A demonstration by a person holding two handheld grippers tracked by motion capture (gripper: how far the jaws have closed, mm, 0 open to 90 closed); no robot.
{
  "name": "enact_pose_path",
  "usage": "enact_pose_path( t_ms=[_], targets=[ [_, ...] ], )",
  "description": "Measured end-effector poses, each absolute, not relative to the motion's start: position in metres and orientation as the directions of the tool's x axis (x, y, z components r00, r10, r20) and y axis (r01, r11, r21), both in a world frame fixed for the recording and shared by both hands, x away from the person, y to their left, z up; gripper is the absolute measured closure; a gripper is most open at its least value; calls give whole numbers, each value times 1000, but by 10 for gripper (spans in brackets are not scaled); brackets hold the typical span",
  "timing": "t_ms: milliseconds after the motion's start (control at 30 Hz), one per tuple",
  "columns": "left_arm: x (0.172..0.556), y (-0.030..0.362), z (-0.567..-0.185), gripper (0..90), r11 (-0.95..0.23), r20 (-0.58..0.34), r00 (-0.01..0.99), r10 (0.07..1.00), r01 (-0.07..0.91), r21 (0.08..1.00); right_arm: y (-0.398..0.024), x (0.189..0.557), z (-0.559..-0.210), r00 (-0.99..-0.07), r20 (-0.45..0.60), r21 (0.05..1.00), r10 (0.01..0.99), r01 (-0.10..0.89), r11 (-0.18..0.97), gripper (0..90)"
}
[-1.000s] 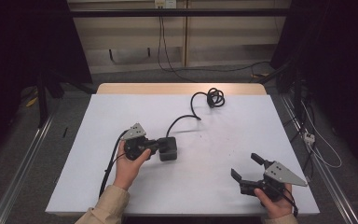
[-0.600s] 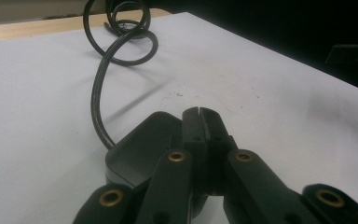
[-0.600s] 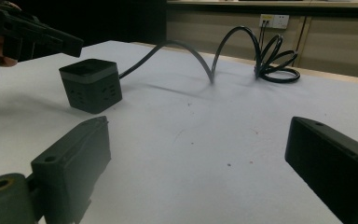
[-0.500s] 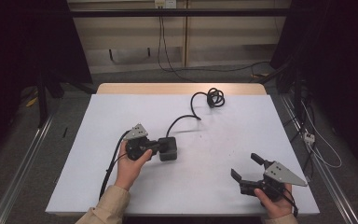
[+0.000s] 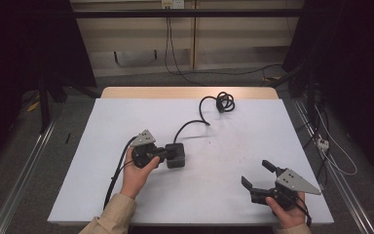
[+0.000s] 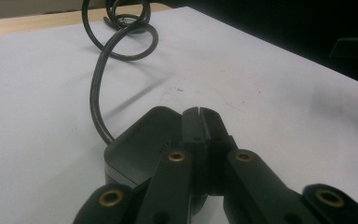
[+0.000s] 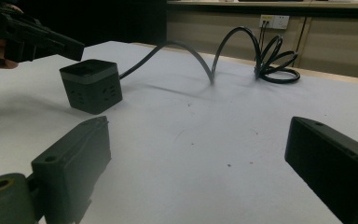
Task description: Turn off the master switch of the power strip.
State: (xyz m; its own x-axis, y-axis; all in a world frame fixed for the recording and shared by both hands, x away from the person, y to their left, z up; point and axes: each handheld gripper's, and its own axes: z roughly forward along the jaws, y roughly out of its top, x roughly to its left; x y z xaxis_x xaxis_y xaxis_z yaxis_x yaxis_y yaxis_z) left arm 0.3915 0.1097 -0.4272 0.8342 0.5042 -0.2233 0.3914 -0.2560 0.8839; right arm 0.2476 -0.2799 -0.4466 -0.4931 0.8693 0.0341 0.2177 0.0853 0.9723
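A white table [image 5: 224, 146] is filling the centre of the high view, where a black power cube [image 5: 176, 155] is sitting left of centre, its cable [image 5: 202, 114] coiling toward the upper middle. The left gripper [image 5: 167, 154], jaws pressed together, is hovering over the cube's top; the right gripper [image 5: 256, 174], jaws spread wide and empty, is waiting at lower right.

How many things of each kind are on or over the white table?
Black cube-shaped power block: 1
Black cable running from the block to a coil: 1
Hand-held grippers: 2, the left gripper and the right gripper
Total: 4
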Motion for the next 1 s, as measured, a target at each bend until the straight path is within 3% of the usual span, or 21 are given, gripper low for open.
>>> enact_pose_path(
  t_ms=[1000],
  targets=[
    [392,109,-430,900,-278,-206,833,514,389,878,-280,247,-446,-494,34,972,869,217,86,60]
  ],
)
